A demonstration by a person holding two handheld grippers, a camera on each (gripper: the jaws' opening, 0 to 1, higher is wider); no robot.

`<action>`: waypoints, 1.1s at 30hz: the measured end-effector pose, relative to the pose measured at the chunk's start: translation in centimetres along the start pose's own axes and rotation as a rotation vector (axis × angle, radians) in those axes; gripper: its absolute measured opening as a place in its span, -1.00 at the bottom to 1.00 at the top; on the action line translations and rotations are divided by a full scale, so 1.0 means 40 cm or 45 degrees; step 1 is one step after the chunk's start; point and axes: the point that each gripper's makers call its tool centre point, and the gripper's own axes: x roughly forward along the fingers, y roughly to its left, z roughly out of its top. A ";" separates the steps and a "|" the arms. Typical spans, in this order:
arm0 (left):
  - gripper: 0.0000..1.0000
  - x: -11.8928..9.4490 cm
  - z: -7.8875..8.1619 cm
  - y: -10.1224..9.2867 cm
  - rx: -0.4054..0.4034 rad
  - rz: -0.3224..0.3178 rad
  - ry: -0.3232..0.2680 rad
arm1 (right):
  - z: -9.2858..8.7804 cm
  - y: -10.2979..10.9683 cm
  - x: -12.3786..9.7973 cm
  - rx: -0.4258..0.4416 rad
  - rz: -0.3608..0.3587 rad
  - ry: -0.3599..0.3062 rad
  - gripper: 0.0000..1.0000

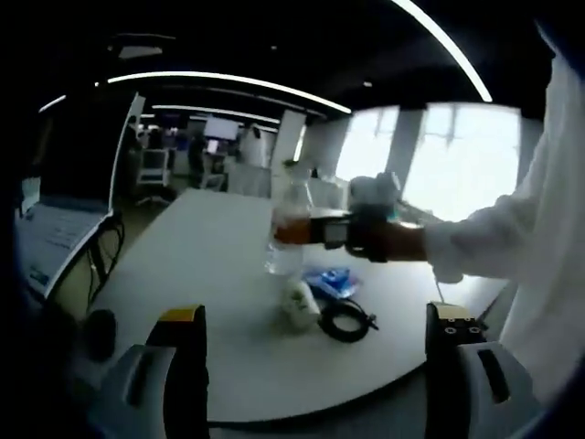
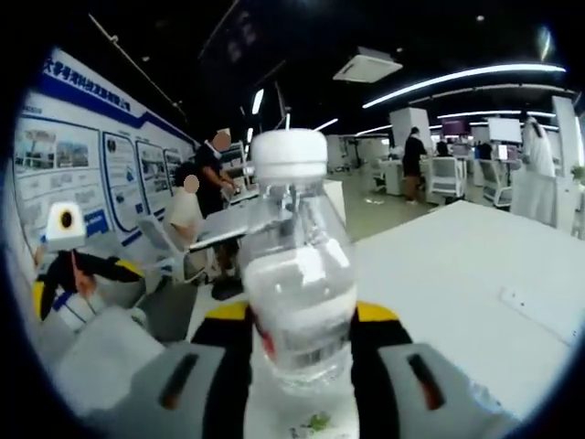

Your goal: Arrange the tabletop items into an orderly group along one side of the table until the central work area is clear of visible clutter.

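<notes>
Left gripper view: the left gripper [image 1: 315,352] hovers near the table [image 1: 196,238] edge, jaws wide apart, holding nothing; beyond it the right gripper [image 1: 315,229], on a white sleeve [image 1: 512,238], clamps a clear bottle [image 1: 288,229] above a blue packet [image 1: 331,281], a white tube [image 1: 298,302] and a black cable coil [image 1: 345,320]. Right gripper view: its jaws squeeze the white-capped bottle [image 2: 297,274] upright; white tabletop [image 2: 457,265] stretches right; people sit far left.

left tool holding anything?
No. In the left gripper view the left tool stands open with nothing between its jaws, only the white table beyond.
</notes>
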 end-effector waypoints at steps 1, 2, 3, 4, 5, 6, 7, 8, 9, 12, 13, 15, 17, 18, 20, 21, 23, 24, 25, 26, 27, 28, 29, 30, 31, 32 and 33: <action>0.93 -0.006 -0.017 -0.002 0.017 -0.002 0.043 | -0.003 -0.005 0.003 0.004 -0.007 0.000 -0.22; 0.93 -0.014 -0.027 -0.005 0.030 0.000 0.059 | -0.005 -0.010 0.009 0.004 -0.012 0.000 -0.22; 0.93 -0.019 -0.031 -0.008 0.037 0.002 0.067 | -0.008 -0.015 0.018 0.002 -0.016 0.001 -0.22; 0.93 -0.022 -0.033 -0.009 0.033 0.001 0.070 | -0.011 -0.021 0.027 0.001 -0.018 0.004 -0.22; 0.91 -0.024 -0.036 -0.011 0.015 0.000 0.078 | -0.014 -0.025 0.040 -0.003 -0.022 0.009 -0.22; 0.89 -0.026 -0.039 -0.014 -0.006 0.000 0.085 | -0.017 -0.030 0.048 -0.012 -0.022 0.015 -0.22; 0.88 -0.026 -0.040 -0.015 -0.018 0.004 0.087 | -0.020 -0.037 0.059 -0.027 -0.026 0.018 -0.22; 0.88 -0.028 -0.040 -0.015 -0.026 0.014 0.085 | -0.022 -0.043 0.067 -0.033 -0.031 0.020 -0.22; 0.88 -0.029 -0.040 -0.015 -0.031 0.024 0.082 | -0.024 -0.048 0.075 -0.036 -0.036 0.021 -0.22; 0.88 -0.027 -0.041 -0.023 -0.052 0.035 0.080 | -0.031 -0.079 0.104 -0.023 -0.059 0.011 -0.22; 0.89 -0.026 -0.047 -0.033 -0.043 0.020 0.095 | -0.033 -0.083 0.107 -0.020 -0.062 0.012 -0.22; 0.90 -0.026 -0.057 -0.040 -0.011 0.008 0.125 | -0.042 -0.110 0.124 -0.005 -0.086 0.022 -0.22; 0.89 -0.024 -0.062 -0.036 -0.003 0.020 0.141 | -0.046 -0.135 0.135 0.002 -0.105 0.018 -0.21; 0.89 -0.022 -0.063 -0.035 -0.011 0.025 0.142 | -0.046 -0.144 0.137 0.007 -0.112 0.017 -0.21; 0.89 -0.017 -0.057 -0.030 -0.062 0.043 0.117 | -0.055 -0.185 0.146 0.021 -0.140 0.006 -0.21; 0.89 -0.015 -0.052 -0.028 -0.086 0.052 0.097 | -0.060 -0.209 0.153 0.053 -0.156 -0.011 -0.21; 0.89 -0.010 -0.047 -0.027 -0.115 0.057 0.080 | -0.071 -0.239 0.172 0.082 -0.156 -0.017 -0.21; 0.89 -0.008 -0.048 -0.028 -0.119 0.057 0.081 | -0.074 -0.246 0.179 0.084 -0.159 -0.016 -0.21; 0.89 -0.006 -0.048 -0.029 -0.119 0.056 0.083 | -0.064 -0.242 0.182 0.087 -0.162 -0.012 -0.21; 0.90 -0.001 -0.049 -0.032 -0.113 0.050 0.091 | -0.066 -0.246 0.188 0.089 -0.164 -0.010 -0.21; 0.90 0.001 -0.051 -0.033 -0.106 0.046 0.101 | -0.070 -0.255 0.196 0.089 -0.167 -0.012 -0.21; 0.90 0.005 -0.052 -0.035 -0.095 0.041 0.114 | -0.076 -0.260 0.202 0.087 -0.169 -0.012 -0.21; 0.90 0.006 -0.052 -0.035 -0.090 0.039 0.119 | -0.082 -0.266 0.207 0.083 -0.172 -0.012 -0.21; 0.89 0.009 -0.049 -0.034 -0.086 0.039 0.121 | -0.088 -0.269 0.210 0.070 -0.175 -0.013 -0.21; 0.89 0.010 -0.047 -0.032 -0.085 0.039 0.120 | -0.092 -0.271 0.211 0.059 -0.179 -0.015 -0.21; 0.89 0.012 -0.044 -0.030 -0.088 0.039 0.118 | -0.098 -0.276 0.215 0.058 -0.178 -0.020 -0.21; 0.88 0.013 -0.044 -0.029 -0.093 0.037 0.119 | -0.102 -0.279 0.218 0.057 -0.179 -0.023 -0.21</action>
